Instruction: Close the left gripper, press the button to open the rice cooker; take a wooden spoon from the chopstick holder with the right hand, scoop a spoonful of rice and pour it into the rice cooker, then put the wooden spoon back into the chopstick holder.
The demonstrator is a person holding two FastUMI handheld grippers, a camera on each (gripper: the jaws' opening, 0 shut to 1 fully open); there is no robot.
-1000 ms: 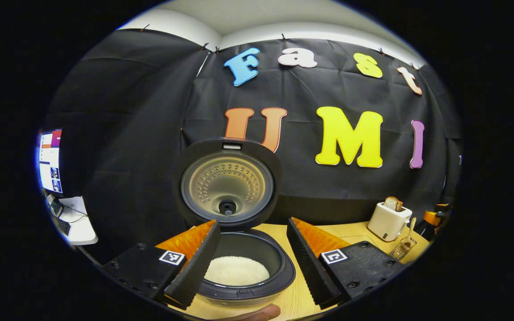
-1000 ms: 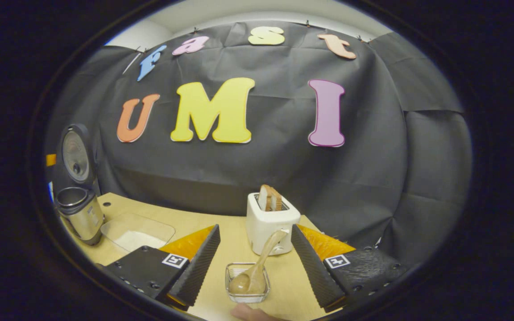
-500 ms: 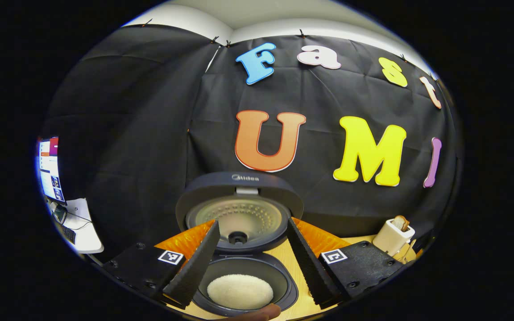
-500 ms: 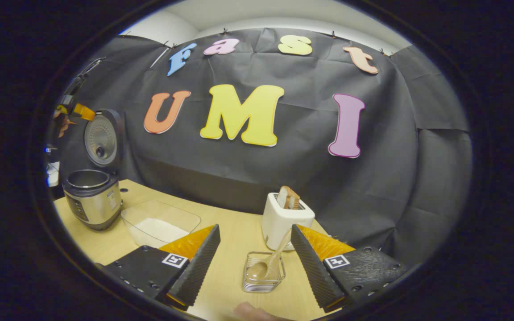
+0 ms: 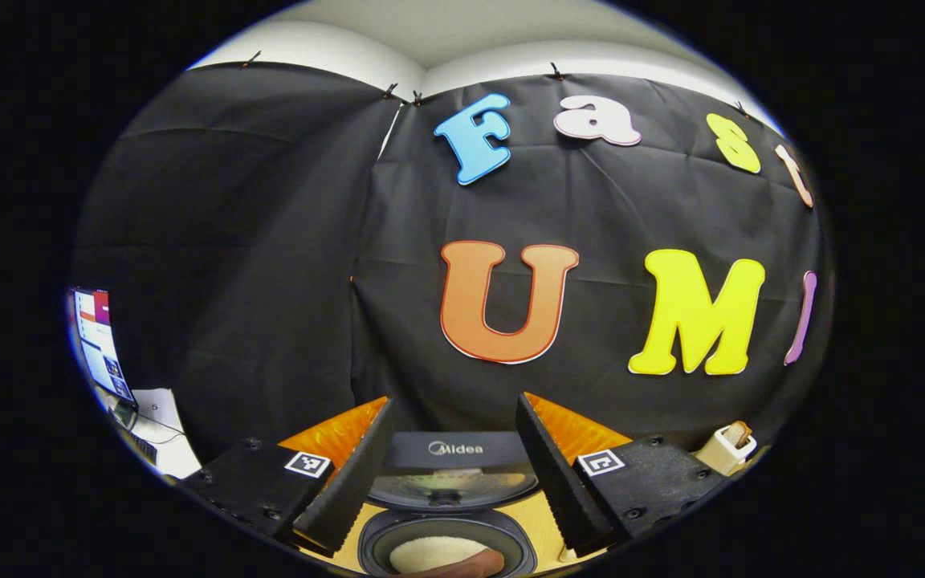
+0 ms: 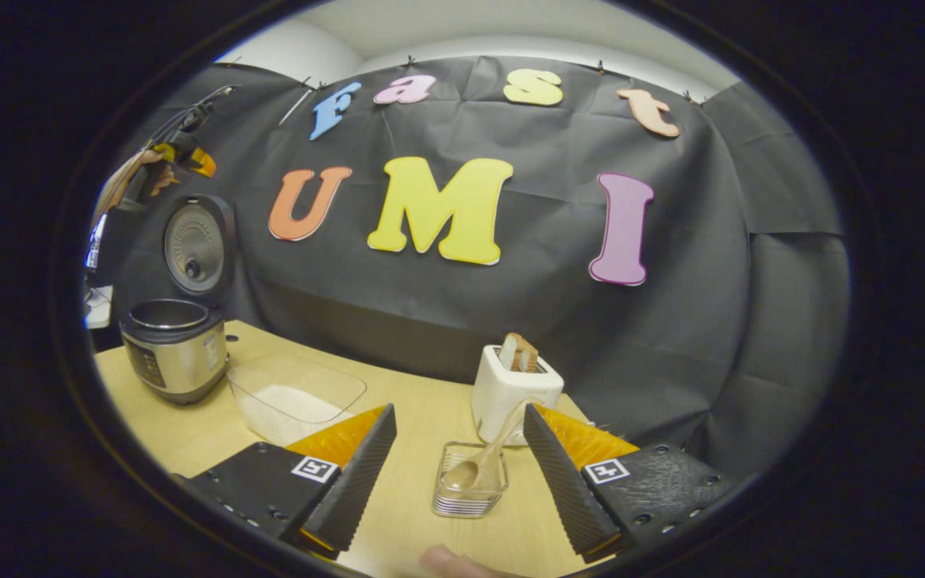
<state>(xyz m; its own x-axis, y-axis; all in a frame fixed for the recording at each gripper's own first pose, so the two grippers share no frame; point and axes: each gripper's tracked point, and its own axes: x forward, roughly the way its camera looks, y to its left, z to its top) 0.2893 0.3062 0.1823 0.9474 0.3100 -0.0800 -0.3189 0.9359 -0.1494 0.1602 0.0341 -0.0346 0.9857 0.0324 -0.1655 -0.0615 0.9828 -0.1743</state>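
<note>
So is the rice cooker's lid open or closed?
Open. In the right gripper view the lid stands straight up behind the rice cooker, and the left gripper view shows white rice inside the pot.

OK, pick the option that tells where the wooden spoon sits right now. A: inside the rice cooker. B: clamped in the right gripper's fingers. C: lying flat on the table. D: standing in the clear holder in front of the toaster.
D: in the right gripper view the wooden spoon leans in the clear holder before the toaster, with the right gripper open around it.
</note>
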